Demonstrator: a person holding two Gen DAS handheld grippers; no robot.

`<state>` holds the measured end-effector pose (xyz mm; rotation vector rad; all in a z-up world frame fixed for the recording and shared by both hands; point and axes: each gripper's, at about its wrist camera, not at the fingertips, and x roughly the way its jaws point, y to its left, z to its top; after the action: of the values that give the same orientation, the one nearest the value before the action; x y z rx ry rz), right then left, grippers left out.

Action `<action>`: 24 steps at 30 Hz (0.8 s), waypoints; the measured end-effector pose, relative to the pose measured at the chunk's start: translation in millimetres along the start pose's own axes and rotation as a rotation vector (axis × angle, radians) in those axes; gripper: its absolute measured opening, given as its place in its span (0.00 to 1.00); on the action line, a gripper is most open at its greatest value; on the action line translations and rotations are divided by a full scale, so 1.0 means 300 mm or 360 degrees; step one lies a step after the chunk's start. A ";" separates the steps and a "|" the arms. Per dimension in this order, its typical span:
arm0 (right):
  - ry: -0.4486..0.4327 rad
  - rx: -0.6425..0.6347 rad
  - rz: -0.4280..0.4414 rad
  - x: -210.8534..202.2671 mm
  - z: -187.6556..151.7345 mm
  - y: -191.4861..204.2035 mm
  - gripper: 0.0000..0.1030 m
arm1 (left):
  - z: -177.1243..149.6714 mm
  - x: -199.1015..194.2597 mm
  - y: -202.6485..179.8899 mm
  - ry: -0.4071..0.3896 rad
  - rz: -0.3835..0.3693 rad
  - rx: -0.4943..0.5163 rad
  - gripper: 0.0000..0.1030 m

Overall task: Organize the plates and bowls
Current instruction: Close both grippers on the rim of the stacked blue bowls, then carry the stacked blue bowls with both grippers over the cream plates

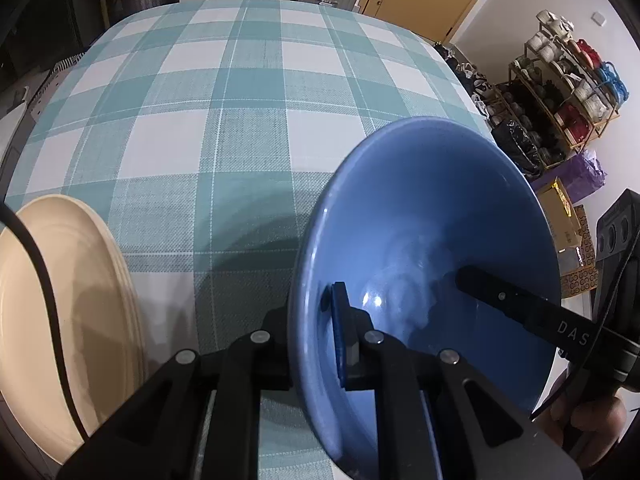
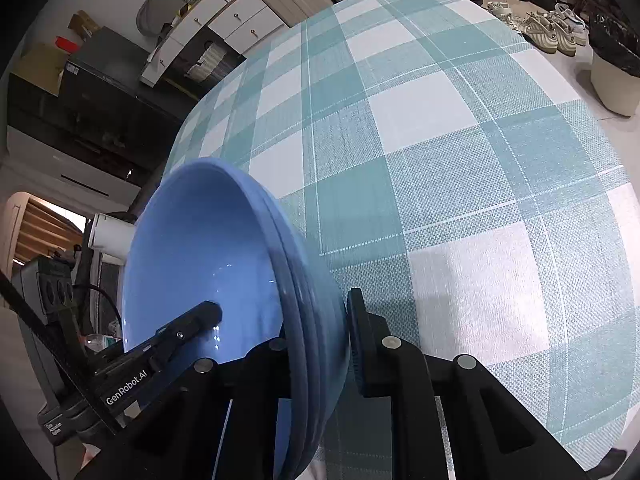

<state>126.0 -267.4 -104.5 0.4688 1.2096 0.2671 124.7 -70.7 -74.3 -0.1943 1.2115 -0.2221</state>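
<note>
A blue bowl (image 1: 432, 248) is held between both grippers above the checked tablecloth. My left gripper (image 1: 316, 340) is shut on the bowl's left rim, one finger inside and one outside. My right gripper (image 2: 316, 344) is shut on the opposite rim of the blue bowl (image 2: 200, 256); its edge shows several stacked rims, so it may be more than one bowl. Each gripper's inner finger shows in the other's view, inside the bowl. A stack of cream plates (image 1: 60, 312) lies at the lower left of the left wrist view.
The table (image 1: 240, 120) carries a teal and white checked cloth. A shelf with yarn and jars (image 1: 560, 100) stands at the right. Shoes (image 2: 552, 28) and a bin (image 2: 616, 72) lie on the floor past the table. Cabinets (image 2: 224, 20) stand behind.
</note>
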 end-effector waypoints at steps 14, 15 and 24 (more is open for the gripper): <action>0.0008 -0.0016 0.0009 -0.011 -0.001 0.031 0.12 | -0.006 -0.033 0.020 -0.0026 0.0016 -0.0025 0.11; 0.0018 -0.0011 0.0011 -0.004 -0.002 0.030 0.12 | -0.007 -0.031 0.024 -0.0020 0.0015 -0.0031 0.11; 0.0075 0.0005 -0.0021 0.024 -0.008 0.040 0.12 | -0.017 -0.023 0.034 -0.0014 0.0045 -0.0053 0.11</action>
<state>126.7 -253.2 -105.2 0.4594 1.2589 0.2665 118.2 -59.2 -72.4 -0.2065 1.2093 -0.1762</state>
